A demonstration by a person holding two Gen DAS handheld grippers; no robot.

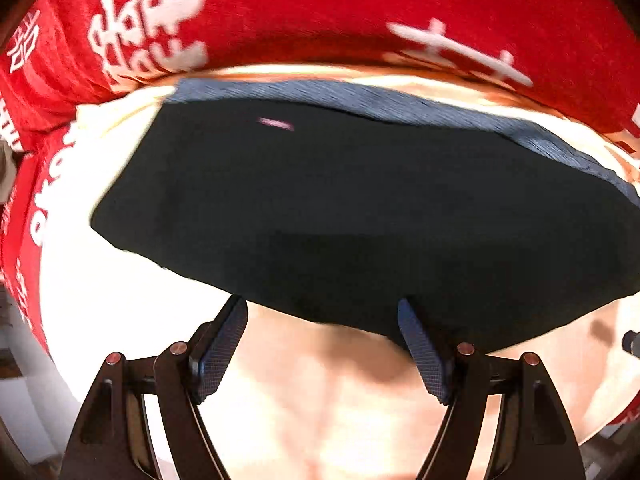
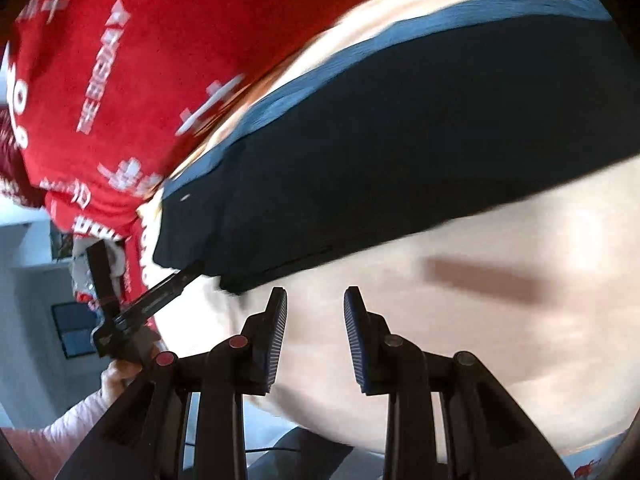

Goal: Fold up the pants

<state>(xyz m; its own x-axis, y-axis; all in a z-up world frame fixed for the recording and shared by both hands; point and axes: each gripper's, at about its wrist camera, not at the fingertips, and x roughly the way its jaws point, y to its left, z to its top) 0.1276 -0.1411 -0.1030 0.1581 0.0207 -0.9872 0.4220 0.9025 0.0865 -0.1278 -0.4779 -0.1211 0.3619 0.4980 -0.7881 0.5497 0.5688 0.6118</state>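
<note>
The black pants (image 1: 340, 208) lie folded in a flat dark block on a pale sheet (image 1: 120, 300), with a blue-grey strip of cloth (image 1: 360, 100) along their far edge. My left gripper (image 1: 320, 304) hangs over their near edge, open wide with nothing pressed between the pads. Its right finger (image 1: 424, 352) overlaps the hem. In the right wrist view the pants (image 2: 400, 140) stretch up to the right. My right gripper (image 2: 316, 300) stands open and empty just short of their near corner. The left gripper (image 2: 188, 274) shows there at that corner, held by a hand (image 2: 120, 372).
A red blanket (image 1: 320, 12) with white characters bunches along the far side of the sheet and at the left (image 2: 140, 60). Bare pale sheet (image 2: 480, 320) spreads on the near side of the pants. Room floor and furniture show past the bed's left edge (image 2: 36, 280).
</note>
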